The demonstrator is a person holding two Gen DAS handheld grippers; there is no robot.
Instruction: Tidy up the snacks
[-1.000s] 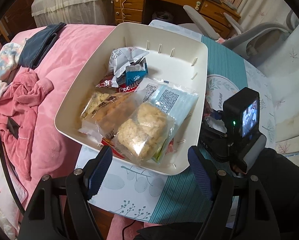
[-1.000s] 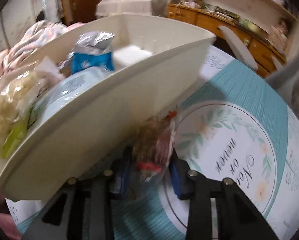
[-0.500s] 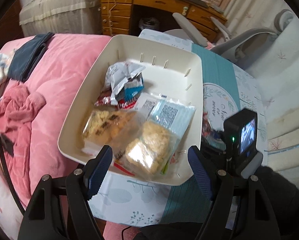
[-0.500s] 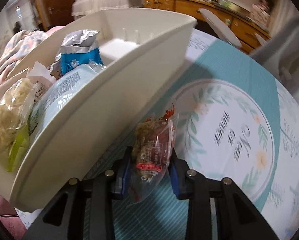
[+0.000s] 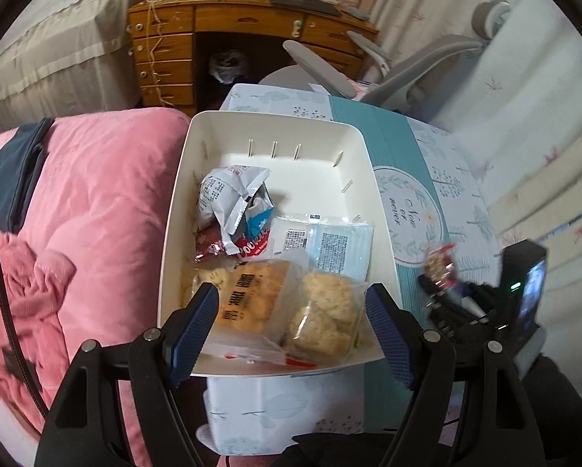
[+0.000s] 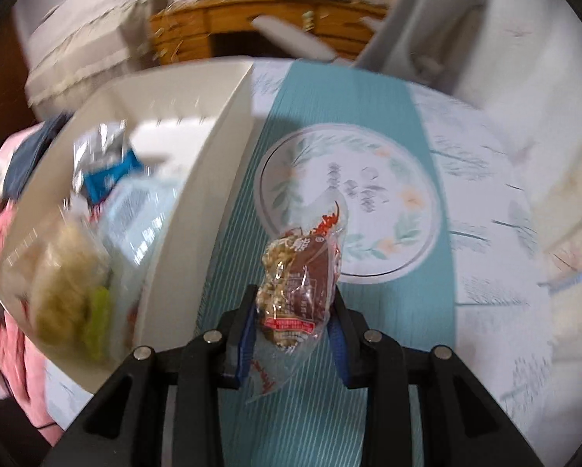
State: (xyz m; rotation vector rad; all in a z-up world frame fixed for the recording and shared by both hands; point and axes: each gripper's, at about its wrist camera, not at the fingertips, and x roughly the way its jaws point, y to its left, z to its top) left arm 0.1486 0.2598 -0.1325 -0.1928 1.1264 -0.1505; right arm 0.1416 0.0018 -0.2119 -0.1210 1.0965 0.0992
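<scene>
Right hand-held gripper (image 6: 292, 336) clamps a nut packet (image 6: 296, 290) beside the snack-filled bin (image 5: 372, 194).

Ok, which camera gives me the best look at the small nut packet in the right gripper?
The right wrist view: the nut packet sits centre frame, clamped between the right gripper fingers, with its clear wrap, nuts and red label readable. The left wrist view shows it only as a small blurred shape at the right edge, beside the white bin.
</scene>
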